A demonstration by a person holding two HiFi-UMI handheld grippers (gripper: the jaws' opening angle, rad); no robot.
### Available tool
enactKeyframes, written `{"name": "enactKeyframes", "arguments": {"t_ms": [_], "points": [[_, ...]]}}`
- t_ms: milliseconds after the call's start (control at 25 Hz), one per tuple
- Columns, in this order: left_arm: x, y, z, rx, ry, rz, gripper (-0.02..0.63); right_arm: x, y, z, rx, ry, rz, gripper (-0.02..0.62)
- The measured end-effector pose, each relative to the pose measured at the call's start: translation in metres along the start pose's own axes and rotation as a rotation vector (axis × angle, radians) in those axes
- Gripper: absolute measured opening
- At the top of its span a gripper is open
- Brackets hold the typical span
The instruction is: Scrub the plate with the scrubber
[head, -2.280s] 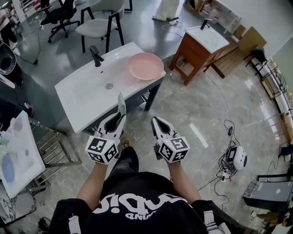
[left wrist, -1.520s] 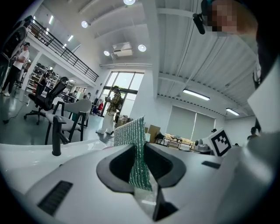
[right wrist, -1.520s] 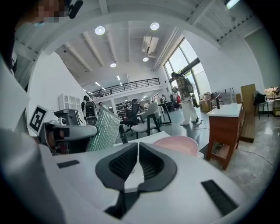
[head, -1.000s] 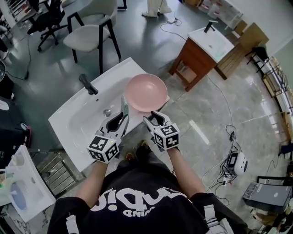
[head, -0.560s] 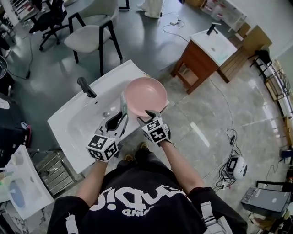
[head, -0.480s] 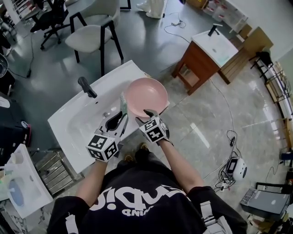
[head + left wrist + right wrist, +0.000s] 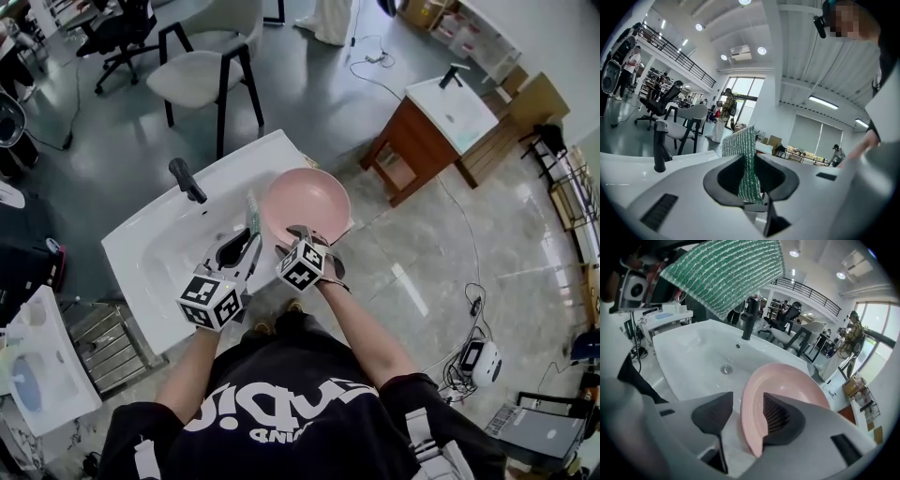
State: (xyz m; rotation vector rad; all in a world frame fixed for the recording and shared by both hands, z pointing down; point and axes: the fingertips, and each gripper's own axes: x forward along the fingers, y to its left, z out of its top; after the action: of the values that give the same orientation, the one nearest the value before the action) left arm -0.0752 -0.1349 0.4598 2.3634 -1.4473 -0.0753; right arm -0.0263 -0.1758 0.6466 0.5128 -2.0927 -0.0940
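Note:
A pink plate (image 7: 305, 202) lies on the right end of the white sink (image 7: 155, 258). My right gripper (image 7: 302, 234) points steeply down at its near rim. In the right gripper view the plate's (image 7: 787, 390) rim stands between the jaws of the right gripper (image 7: 740, 420); they have just been opening, and the left pad is clear of the rim. My left gripper (image 7: 246, 242) hovers over the basin, shut on a green scrubber (image 7: 250, 211). The scrubber (image 7: 743, 161) sticks up out of the left gripper (image 7: 751, 180).
A black faucet (image 7: 186, 180) stands at the sink's back edge, and a drain (image 7: 726, 369) sits in the basin. Chairs (image 7: 202, 70) stand behind the sink. A wooden vanity (image 7: 436, 127) is at the right, and a second basin (image 7: 37, 375) at the left.
My right gripper has rolled over and dropped onto the plate's near rim, with its jaws now astride it. The left gripper with the scrubber has shifted slightly over the basin.

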Motion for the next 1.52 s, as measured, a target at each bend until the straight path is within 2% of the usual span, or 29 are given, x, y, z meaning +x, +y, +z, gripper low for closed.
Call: {"name": "enactKeyframes", "arguments": {"t_ms": [320, 480, 840, 1000, 1240, 1520], "points": [[0.001, 0.01, 0.003, -0.009, -0.014, 0.022, 0.089, 0.02, 0.003, -0.009, -0.127, 0.081, 0.011, 0.215], [0.003, 0.012, 0.004, -0.008, -0.016, 0.028, 0.089, 0.024, 0.002, -0.009, -0.162, 0.087, -0.005, 0.187], [0.002, 0.02, 0.007, -0.01, -0.023, 0.04, 0.089, 0.032, 0.003, -0.013, -0.197, 0.112, -0.006, 0.123], [0.002, 0.023, 0.008, -0.01, -0.024, 0.046, 0.089, 0.033, 0.004, -0.015, -0.198, 0.116, -0.004, 0.071], [0.0, 0.027, 0.007, -0.015, -0.024, 0.056, 0.089, 0.034, 0.001, -0.016, -0.178, 0.118, -0.011, 0.06], [0.001, 0.03, 0.01, -0.01, -0.028, 0.057, 0.089, 0.02, -0.011, 0.002, -0.18, 0.053, -0.063, 0.041]]}}
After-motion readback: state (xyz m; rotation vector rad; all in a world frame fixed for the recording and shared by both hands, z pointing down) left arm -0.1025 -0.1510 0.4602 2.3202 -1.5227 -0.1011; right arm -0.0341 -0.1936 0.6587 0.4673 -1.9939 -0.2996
